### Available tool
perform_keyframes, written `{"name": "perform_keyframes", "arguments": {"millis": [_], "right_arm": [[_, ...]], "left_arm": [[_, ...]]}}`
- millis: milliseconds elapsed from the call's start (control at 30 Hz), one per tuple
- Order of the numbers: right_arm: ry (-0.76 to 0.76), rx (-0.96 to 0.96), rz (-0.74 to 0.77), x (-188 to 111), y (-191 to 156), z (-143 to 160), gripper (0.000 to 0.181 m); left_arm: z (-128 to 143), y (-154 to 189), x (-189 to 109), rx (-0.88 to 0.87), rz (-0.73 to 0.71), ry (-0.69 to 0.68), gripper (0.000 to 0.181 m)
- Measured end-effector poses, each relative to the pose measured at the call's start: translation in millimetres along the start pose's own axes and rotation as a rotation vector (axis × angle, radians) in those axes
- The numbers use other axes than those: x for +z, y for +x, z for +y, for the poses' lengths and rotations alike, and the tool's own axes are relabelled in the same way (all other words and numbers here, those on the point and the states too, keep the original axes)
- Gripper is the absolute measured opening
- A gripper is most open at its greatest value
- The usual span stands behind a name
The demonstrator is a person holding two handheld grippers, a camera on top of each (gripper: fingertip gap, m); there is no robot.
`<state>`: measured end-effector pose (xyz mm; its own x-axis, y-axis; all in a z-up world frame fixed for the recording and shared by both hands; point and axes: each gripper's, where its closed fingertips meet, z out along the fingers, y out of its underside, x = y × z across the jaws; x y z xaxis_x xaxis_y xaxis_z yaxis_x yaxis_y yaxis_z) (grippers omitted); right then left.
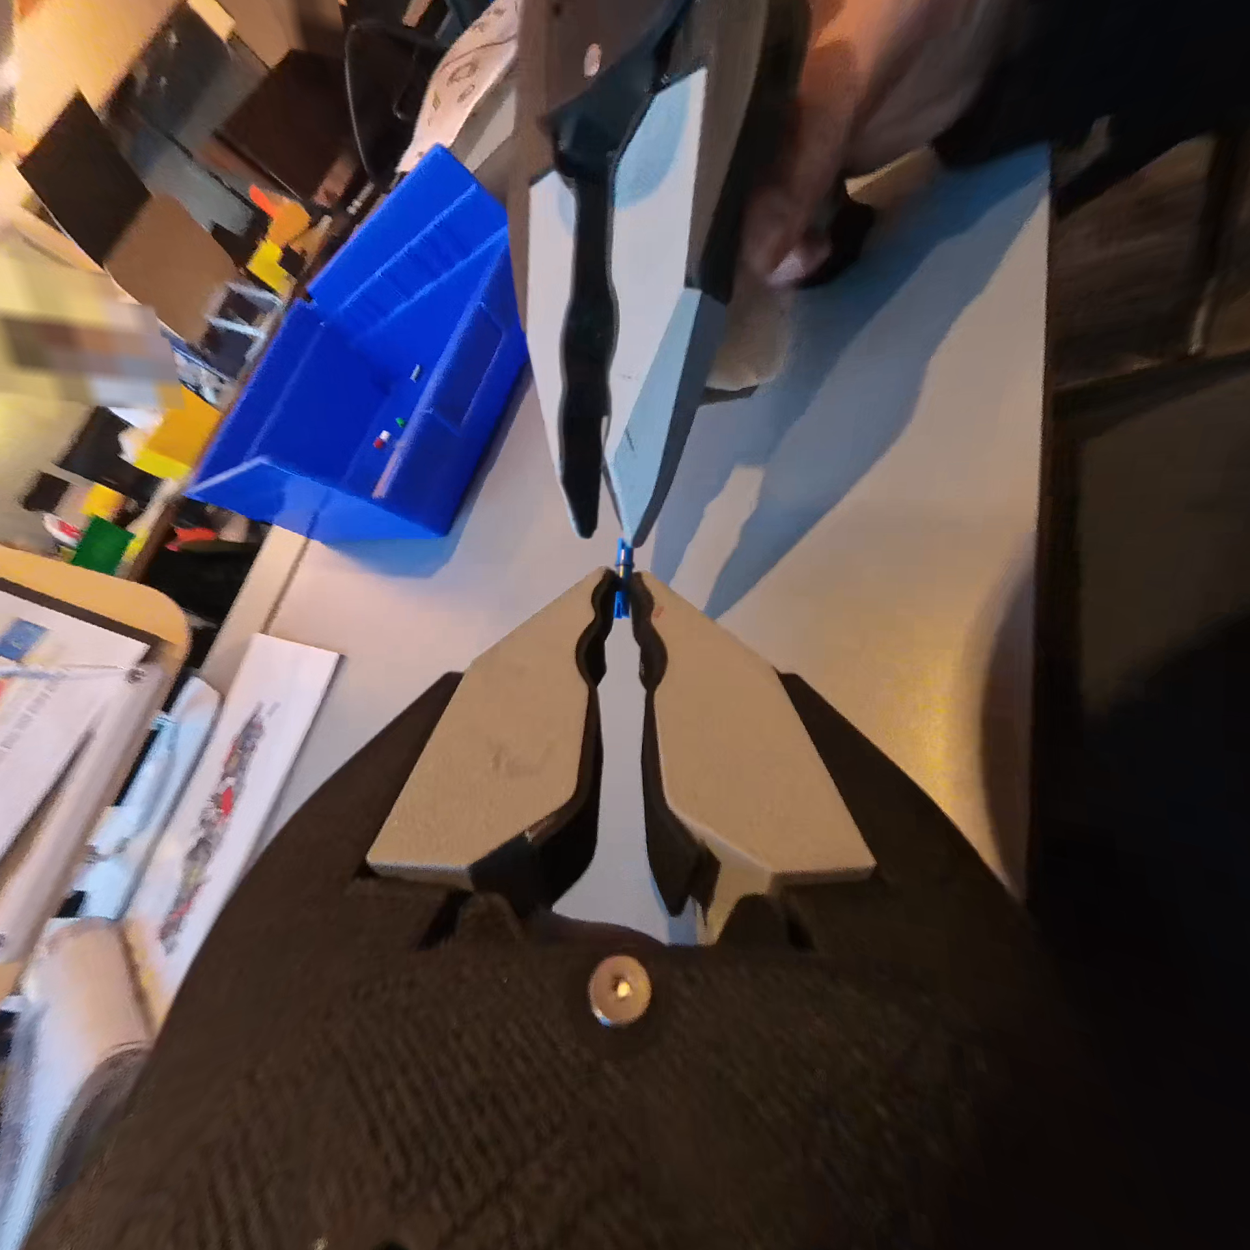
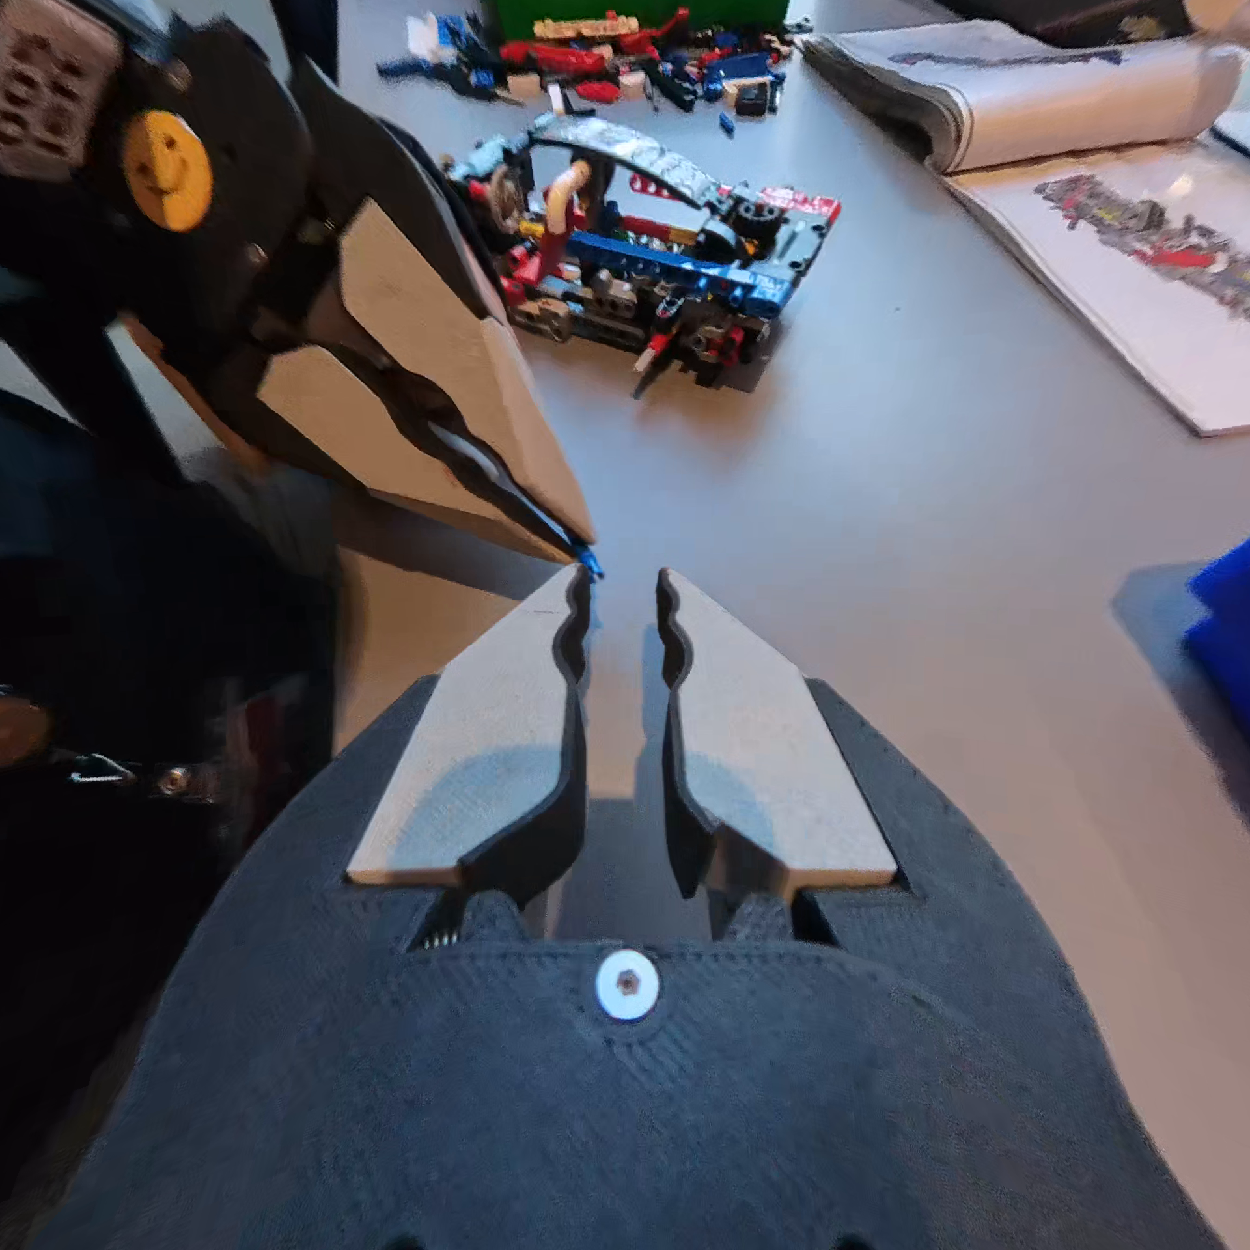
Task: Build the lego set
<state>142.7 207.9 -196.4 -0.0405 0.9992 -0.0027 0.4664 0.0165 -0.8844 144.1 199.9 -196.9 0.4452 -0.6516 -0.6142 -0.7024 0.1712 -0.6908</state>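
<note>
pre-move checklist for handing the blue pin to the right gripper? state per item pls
1. Left gripper shut on the small blue pin: ok.
2. Right gripper open enough to take it: ok.
3. Pin between the right fingertips: not ok; it sits by the left one of its fingertips, off centre.
4. Pin end exposed for a second grip: ok, a short stub protrudes.
5. Pin free of the table: cannot tell.
6. Partly built lego vehicle out of the way: ok, farther back.
</note>
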Motion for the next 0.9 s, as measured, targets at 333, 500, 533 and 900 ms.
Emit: {"name": "perform_keyframes", "arguments": {"millis": [333, 500, 533, 900], "right_arm": [[-0.080, -0.242, 0.021, 10.0, -4.9, 9.3, 0.008], [-0.095, -0.335, 0.074, 13.7, -4.1, 9.3, 0.000], [-0.101, -0.335, 0.067, 14.6, -4.7, 10.5, 0.000], [-0.162, -0.390, 0.127, 19.8, 1.2, 18.9, 0.010]], "left_arm": [[10.8, -1.0, 4.1, 0.062, 0.003, -0.027, 0.001], [14.0, -0.8, 2.1, 0.057, 0.003, -0.042, 0.001], [14.5, -0.2, 1.8, 0.057, 0.007, -0.045, 0.001], [18.8, 5.8, 3.9, 0.075, 0.039, -0.074, 0.001]]}}
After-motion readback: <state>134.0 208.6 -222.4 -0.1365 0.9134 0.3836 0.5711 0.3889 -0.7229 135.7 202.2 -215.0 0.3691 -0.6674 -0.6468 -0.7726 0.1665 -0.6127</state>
